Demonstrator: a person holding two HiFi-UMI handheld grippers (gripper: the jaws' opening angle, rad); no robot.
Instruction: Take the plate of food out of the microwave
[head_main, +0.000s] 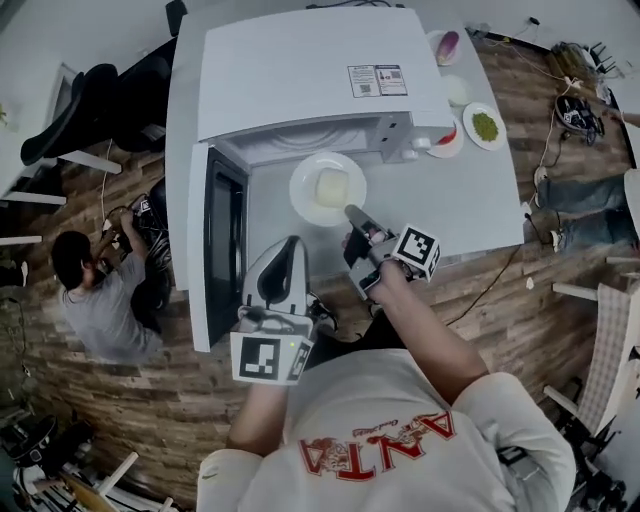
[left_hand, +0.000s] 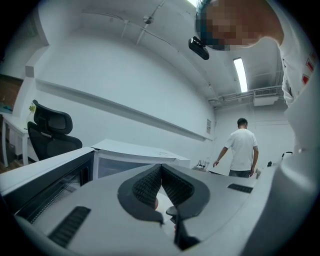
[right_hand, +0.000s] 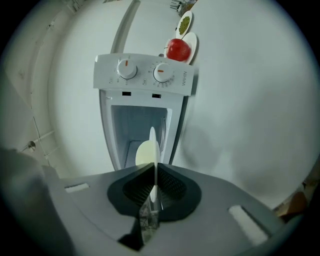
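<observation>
The white microwave (head_main: 300, 70) stands on a white table (head_main: 470, 210), with its door (head_main: 225, 250) swung open to the left. A white plate (head_main: 328, 187) carrying a pale yellow block of food (head_main: 332, 187) is just outside the opening, above the table. My right gripper (head_main: 351, 211) is shut on the plate's near rim. The right gripper view is rolled sideways: the plate (right_hand: 152, 145) runs edge-on between the pads of the right gripper (right_hand: 154, 166), in front of the open cavity (right_hand: 137, 130). My left gripper (head_main: 292, 243) hangs beside the door, shut and empty (left_hand: 161, 167).
Right of the microwave sit a plate with a red apple (head_main: 447, 137), a plate of green food (head_main: 485, 126) and a small bowl (head_main: 446, 45). A person (head_main: 95, 290) crouches on the floor at the left near a black chair (head_main: 70, 110). Another person (left_hand: 242, 150) stands farther off.
</observation>
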